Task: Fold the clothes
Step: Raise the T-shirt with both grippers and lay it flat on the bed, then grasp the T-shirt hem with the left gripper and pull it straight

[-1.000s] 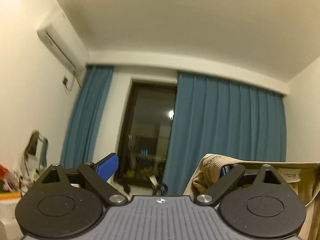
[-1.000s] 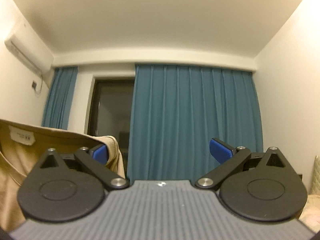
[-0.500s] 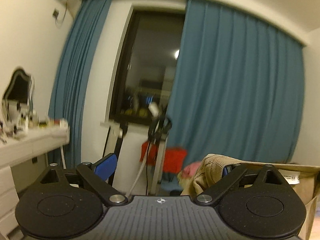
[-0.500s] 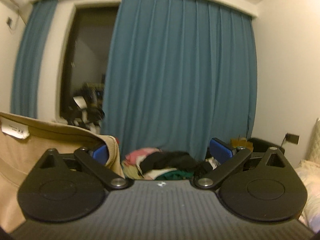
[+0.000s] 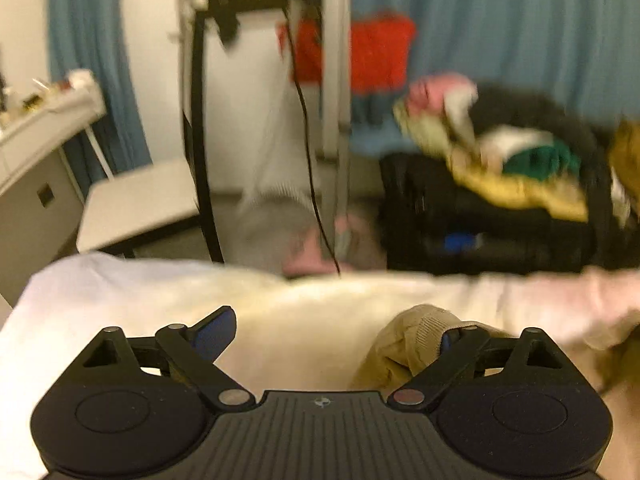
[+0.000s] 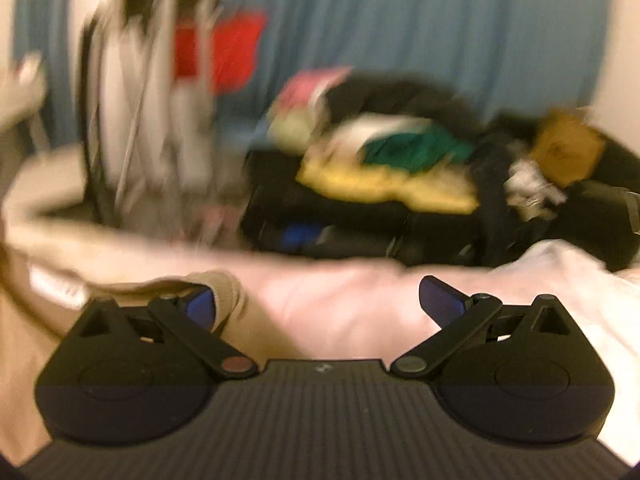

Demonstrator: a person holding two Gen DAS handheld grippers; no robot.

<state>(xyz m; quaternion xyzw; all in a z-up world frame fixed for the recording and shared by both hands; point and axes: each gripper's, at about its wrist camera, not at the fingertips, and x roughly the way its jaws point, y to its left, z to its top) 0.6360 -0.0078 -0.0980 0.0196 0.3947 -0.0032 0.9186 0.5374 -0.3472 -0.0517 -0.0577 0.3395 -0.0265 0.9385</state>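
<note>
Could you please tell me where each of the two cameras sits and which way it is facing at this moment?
Left wrist: on the left gripper, looking forward over the white bed; its open fingers show, tan garment hooked on one.
Right wrist: on the right gripper, facing the same way; open fingers, garment draped on one.
Shared: the bed, pile of clothes, blue curtain.

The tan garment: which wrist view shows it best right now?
Left wrist view: the tan garment is fairly sharp, its ribbed edge bunched over the right-side finger. The right wrist view shows it motion-blurred, draped over the left-side finger.
</note>
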